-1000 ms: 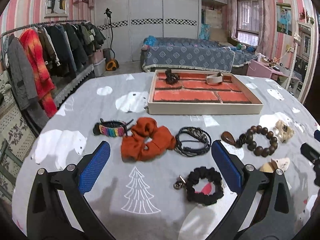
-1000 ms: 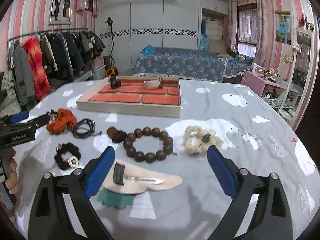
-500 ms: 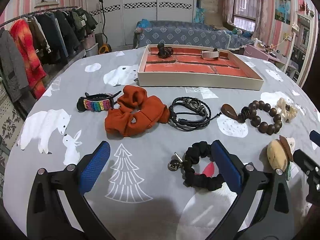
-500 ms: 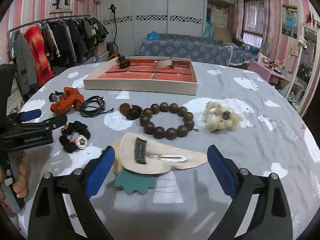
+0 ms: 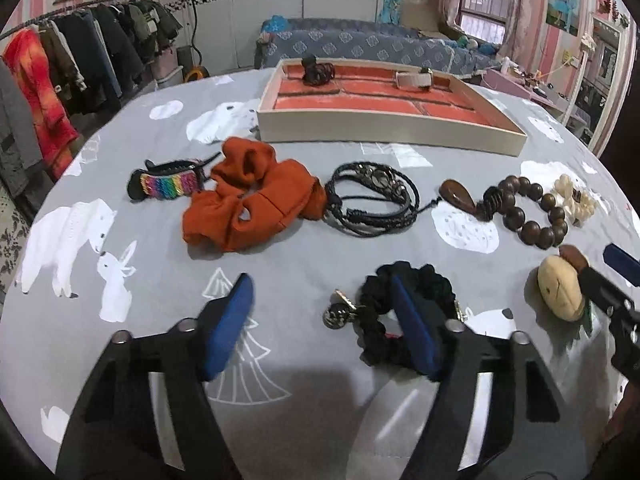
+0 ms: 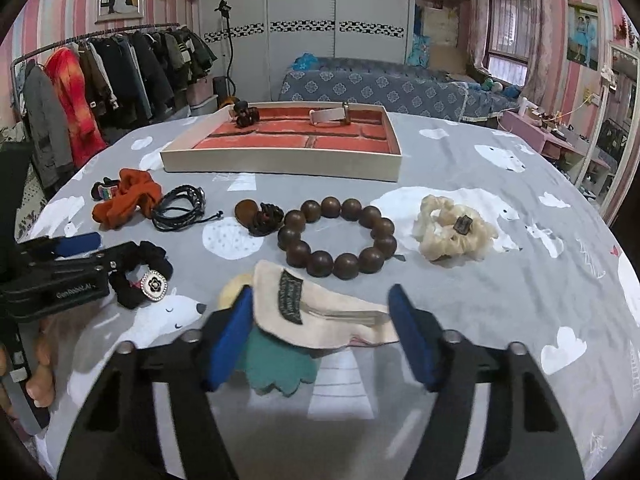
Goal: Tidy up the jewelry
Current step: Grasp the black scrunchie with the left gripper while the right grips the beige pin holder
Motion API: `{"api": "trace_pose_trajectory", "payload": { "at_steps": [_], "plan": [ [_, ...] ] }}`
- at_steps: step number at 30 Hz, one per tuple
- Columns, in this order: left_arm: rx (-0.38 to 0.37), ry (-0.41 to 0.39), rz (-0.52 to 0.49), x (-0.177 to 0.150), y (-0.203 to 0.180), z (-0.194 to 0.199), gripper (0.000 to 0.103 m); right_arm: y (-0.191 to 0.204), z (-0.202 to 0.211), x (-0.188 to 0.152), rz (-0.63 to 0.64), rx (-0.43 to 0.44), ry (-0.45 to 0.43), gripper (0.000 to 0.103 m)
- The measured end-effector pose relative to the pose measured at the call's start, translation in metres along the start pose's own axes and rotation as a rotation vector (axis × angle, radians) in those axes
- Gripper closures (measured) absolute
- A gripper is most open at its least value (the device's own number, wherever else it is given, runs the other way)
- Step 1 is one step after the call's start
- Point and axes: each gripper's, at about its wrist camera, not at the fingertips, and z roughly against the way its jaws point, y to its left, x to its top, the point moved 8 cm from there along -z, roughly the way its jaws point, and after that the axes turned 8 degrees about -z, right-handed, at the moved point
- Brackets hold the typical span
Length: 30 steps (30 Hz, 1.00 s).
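Grey bear-print surface [image 5: 280, 252] lower frame, tray [image 5: 384, 132] upper centre, clothes rack [image 5: 60, 76] upper left, bed [image 5: 360, 44] behind, left tongs [image 5: 324, 316] and right tongs [image 6: 320, 320] both part-open, holding nothing.

One text shows — small white lettering on the black body of the left gripper [image 6: 80, 245], seen from the right wrist view. It looks like "GenRobot.AI", blurred. Nothing else is readable.

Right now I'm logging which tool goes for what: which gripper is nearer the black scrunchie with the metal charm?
Left. The left gripper has one finger over the black scrunchie; the right gripper sits off to its right, straddling the cream hair clip.
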Motion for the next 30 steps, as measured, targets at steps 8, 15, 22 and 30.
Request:
{"api": "trace_pose_trajectory", "payload": {
  "at_steps": [8, 15, 22, 30],
  "plan": [
    [-0.04, 0.01, -0.005, -0.003, -0.006, -0.003, 0.07, 0.011, -0.002, 0.002, 0.023, 0.048, -0.002, 0.077],
    [-0.036, -0.002, -0.039, -0.002, -0.013, 0.0, 0.087, 0.016, -0.001, 0.004, 0.031, 0.084, -0.001, 0.09],
    [-0.038, -0.009, -0.023, 0.0, -0.009, 0.002, 0.102, 0.01, 0.01, 0.014, 0.03, 0.084, -0.036, 0.096],
    [-0.045, -0.017, -0.016, 0.004, -0.009, 0.005, 0.102, -0.009, 0.023, 0.031, -0.005, 0.083, -0.08, 0.099]
  ]
}}
